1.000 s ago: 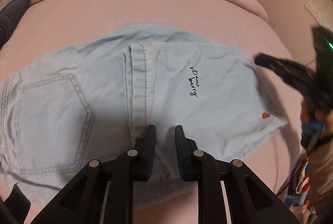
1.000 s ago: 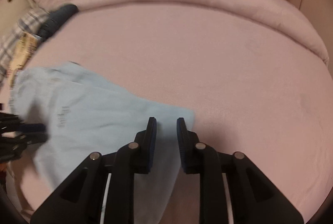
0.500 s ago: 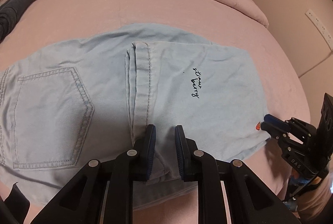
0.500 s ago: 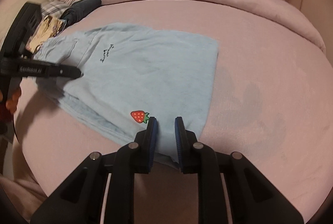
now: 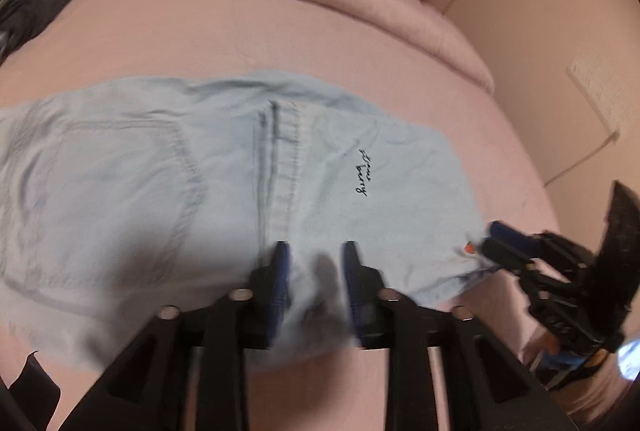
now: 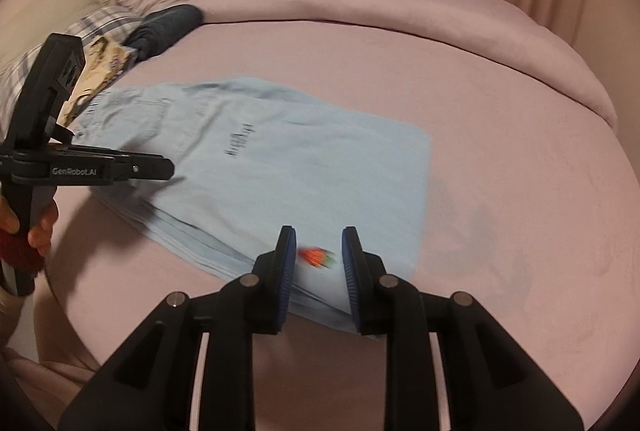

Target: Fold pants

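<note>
The light blue pants (image 5: pixel 224 191) lie folded on the pink bed (image 6: pixel 500 151), near its front edge. A back pocket (image 5: pixel 120 183) faces up on one side, and small dark writing (image 5: pixel 365 171) sits on the folded part. The left gripper (image 5: pixel 314 255) hangs over the near edge of the pants – its jaws are opening, with cloth between them but not pinched. The right gripper (image 6: pixel 318 251) is at the corner with the little red strawberry (image 6: pixel 316 257). Its jaws are opening too, and the strawberry shows between them. A dark rolled-up cloth (image 6: pixel 168 27) rests farther back on the bed.
</note>
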Available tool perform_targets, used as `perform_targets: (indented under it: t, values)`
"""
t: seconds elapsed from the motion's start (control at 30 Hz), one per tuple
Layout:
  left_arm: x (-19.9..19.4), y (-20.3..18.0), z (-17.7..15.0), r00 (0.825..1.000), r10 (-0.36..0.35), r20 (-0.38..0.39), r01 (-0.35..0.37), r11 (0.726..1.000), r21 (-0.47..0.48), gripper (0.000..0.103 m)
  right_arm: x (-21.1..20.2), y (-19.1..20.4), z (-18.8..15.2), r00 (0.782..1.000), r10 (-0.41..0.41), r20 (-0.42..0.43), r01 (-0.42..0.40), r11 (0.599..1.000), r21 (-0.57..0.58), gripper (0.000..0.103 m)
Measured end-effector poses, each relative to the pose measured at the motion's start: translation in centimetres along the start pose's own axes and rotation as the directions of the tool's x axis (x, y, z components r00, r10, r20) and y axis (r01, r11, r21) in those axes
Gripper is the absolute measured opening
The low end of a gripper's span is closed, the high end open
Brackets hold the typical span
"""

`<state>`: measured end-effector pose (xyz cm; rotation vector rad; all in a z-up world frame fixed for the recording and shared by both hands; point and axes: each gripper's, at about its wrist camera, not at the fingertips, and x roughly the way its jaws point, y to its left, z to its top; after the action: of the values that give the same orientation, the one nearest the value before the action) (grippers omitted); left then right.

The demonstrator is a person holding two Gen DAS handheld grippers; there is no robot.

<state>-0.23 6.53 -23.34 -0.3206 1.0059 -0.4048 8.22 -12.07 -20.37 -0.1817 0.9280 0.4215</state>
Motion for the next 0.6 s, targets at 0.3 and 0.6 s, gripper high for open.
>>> perform_targets:
  t: [0.3,0.6]
  values:
    - [-8.6,8.1,-3.3,0.987,0.033,0.157,0.004,0.974,-0.226,0.049,3.6,7.0,3.3,0.993,0.116,-0.009,-0.116,0.987,-0.107,0.025]
    - [-13.6,13.9,-6.4,0.965,0.107,0.238,0.002,0.91,-0.415,0.05,9.1,12.4,3.8,0.98,0.15,-0.13,-0.17,0.973,-0.158,0.024]
